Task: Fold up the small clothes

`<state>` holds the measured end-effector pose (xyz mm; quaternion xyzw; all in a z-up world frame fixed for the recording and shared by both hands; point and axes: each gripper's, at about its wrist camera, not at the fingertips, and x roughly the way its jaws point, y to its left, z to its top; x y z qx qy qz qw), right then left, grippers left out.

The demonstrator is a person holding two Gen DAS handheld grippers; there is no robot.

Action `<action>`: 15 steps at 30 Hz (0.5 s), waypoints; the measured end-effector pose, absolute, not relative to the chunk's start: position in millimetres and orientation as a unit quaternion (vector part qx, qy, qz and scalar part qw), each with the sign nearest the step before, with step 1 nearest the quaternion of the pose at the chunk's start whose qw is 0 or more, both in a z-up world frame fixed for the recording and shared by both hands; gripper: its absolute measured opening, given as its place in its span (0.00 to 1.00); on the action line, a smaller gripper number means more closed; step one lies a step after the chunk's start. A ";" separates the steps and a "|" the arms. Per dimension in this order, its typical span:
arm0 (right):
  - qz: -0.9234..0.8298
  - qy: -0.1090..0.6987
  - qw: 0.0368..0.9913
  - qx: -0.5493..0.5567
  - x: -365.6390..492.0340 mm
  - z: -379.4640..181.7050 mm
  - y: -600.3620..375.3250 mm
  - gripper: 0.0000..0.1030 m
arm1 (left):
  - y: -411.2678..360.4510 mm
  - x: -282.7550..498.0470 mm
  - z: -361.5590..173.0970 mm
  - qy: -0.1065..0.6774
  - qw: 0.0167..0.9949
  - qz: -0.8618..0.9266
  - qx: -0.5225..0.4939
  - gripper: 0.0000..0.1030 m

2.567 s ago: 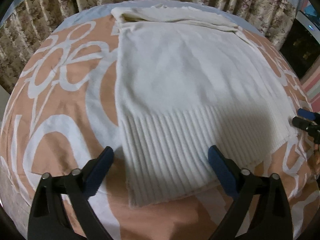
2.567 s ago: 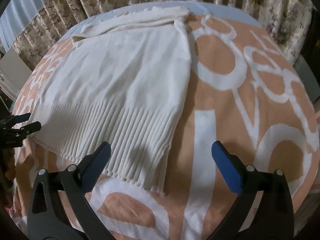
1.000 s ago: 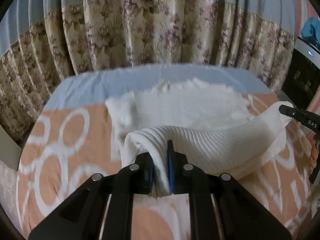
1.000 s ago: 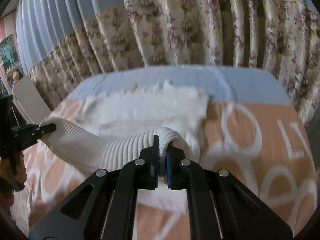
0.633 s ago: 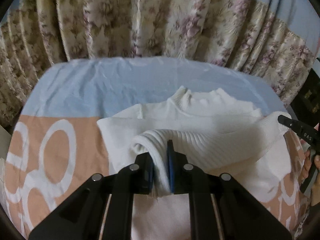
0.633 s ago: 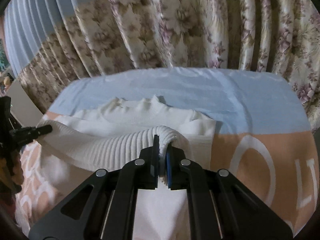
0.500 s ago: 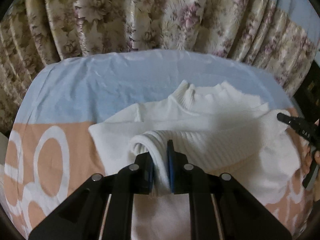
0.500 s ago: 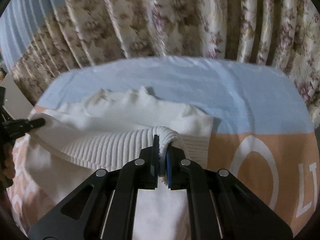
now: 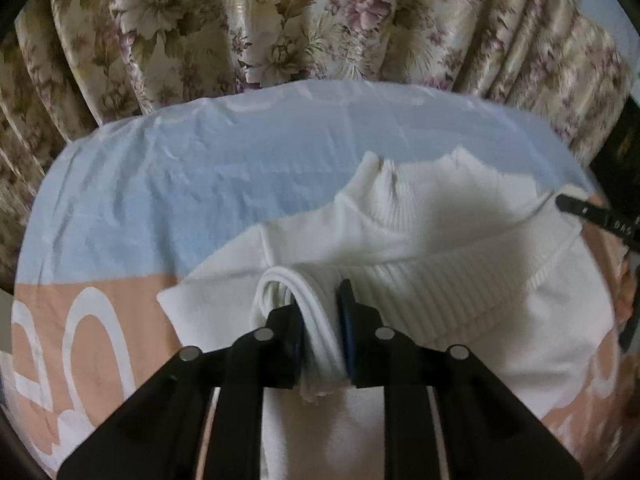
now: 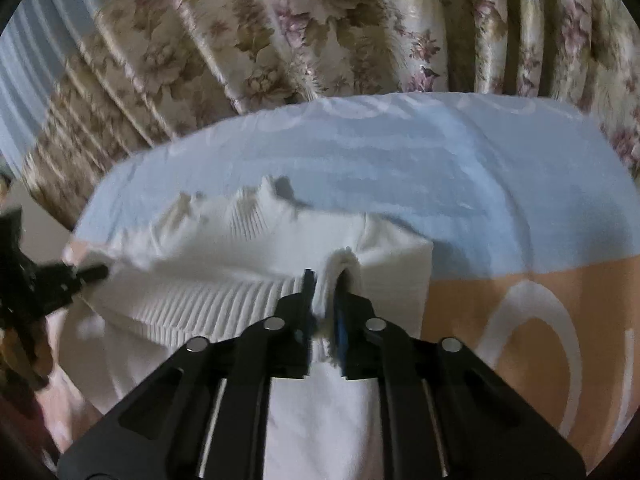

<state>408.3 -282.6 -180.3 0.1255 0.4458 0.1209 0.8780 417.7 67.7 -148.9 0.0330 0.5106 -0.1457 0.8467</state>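
The sweater (image 9: 420, 288) is matt ribbed knit; the bedsheet (image 9: 200, 184) smooth cloth; behind it, the curtain (image 9: 280, 20) glossy fabric.

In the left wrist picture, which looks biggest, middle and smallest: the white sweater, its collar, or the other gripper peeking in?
1. white sweater, by far the largest.
2. collar.
3. right gripper, mostly cut off at the picture edge, so its rank against the collar is unsure.

A plain white ribbed sweater (image 9: 420, 248) lies on a bedsheet (image 9: 168, 184) of pale blue and peach with white loops, before beige floral curtains (image 9: 280, 20).
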 end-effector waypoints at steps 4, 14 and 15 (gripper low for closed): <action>0.126 0.440 0.873 0.165 421.8 -176.9 -289.9 0.39 | 71.4 428.0 -131.8 0.485 0.868 -0.102 0.035 0.90; 0.086 0.416 0.897 0.124 409.3 -174.5 -299.7 0.54 | 106.6 431.7 -127.6 0.474 0.880 -0.038 0.020 0.93; 0.083 0.416 0.897 0.120 408.4 -175.5 -301.0 0.54 | 108.1 427.5 -131.5 0.478 0.877 -0.037 0.020 0.93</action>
